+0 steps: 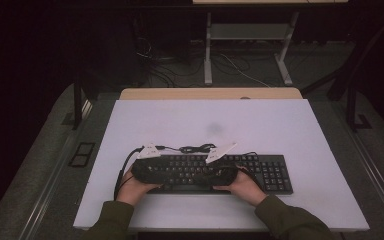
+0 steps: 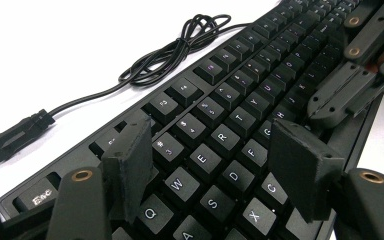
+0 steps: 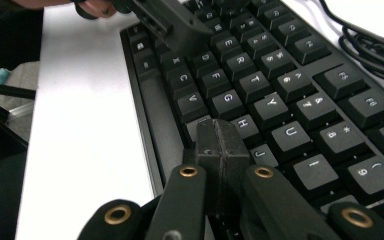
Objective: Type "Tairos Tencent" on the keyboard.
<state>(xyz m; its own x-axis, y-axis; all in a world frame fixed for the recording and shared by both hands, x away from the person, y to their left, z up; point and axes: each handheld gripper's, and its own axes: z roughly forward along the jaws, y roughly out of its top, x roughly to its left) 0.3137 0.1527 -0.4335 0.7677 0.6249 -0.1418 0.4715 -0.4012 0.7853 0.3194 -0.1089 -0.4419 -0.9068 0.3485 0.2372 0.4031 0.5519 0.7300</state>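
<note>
A black keyboard (image 1: 215,172) lies flat near the front edge of the white worktop (image 1: 280,130), a little right of its middle, long side parallel to that edge. Its thin black cable (image 1: 196,148) sits in a loose coil on the worktop just behind the keyboard, with the plug (image 2: 15,136) lying off past the left end.

Both hands hold their tools low over the keys. The left gripper (image 2: 220,170) hovers over the letter keys at the left part of the board, its fingers (image 2: 130,167) standing partly open with nothing between them; Q, W, S and D show in the gap. The right gripper (image 3: 222,145) has its fingers pressed fully together, empty, the tip poised above the keys around H and J like a single poking finger; whether it touches a key I cannot tell.

The keyboard looks like a rigid plastic slab, light for its length, with keys that give under gentle pressure and caps that could pop off if pried from the side. Pressing should come straight down on one cap. To move the board, grip a short end or the bare front rim, not the keys; the cable is limp and will drag behind.
</note>
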